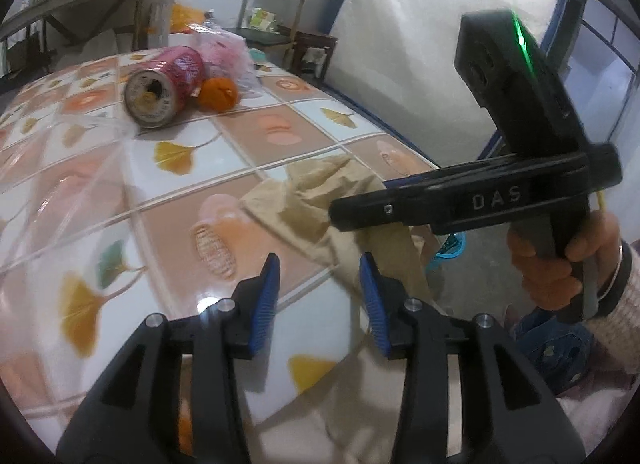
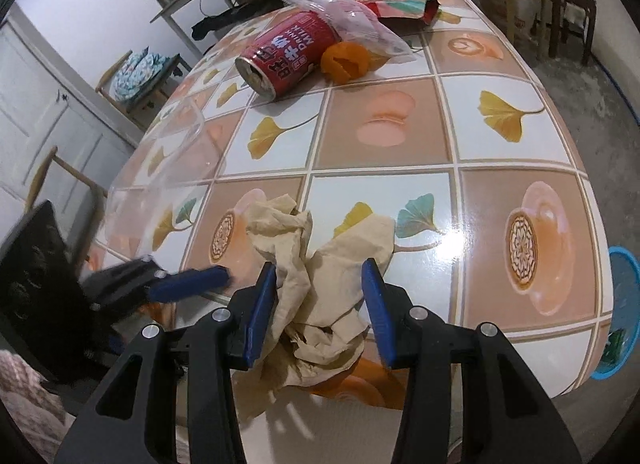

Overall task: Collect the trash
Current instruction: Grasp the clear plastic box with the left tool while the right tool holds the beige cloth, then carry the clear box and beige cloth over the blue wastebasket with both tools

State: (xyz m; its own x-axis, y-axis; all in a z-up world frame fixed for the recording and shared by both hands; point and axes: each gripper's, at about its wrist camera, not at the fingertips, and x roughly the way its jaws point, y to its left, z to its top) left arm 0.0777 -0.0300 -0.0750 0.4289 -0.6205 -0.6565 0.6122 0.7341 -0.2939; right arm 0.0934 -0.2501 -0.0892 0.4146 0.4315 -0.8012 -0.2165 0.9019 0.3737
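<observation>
A crumpled beige paper tissue lies near the table's front edge, and shows in the left wrist view too. My right gripper is open with its jaws either side of the tissue. My left gripper is open and empty over the table, just left of the tissue. A red drink can lies on its side at the far end, next to an orange peel and a crumpled plastic bag. The can also shows in the left wrist view.
A clear plastic container sits on the table's left side. A red snack wrapper lies at the far end. A blue basket stands on the floor to the right. Chairs and shelves surround the table.
</observation>
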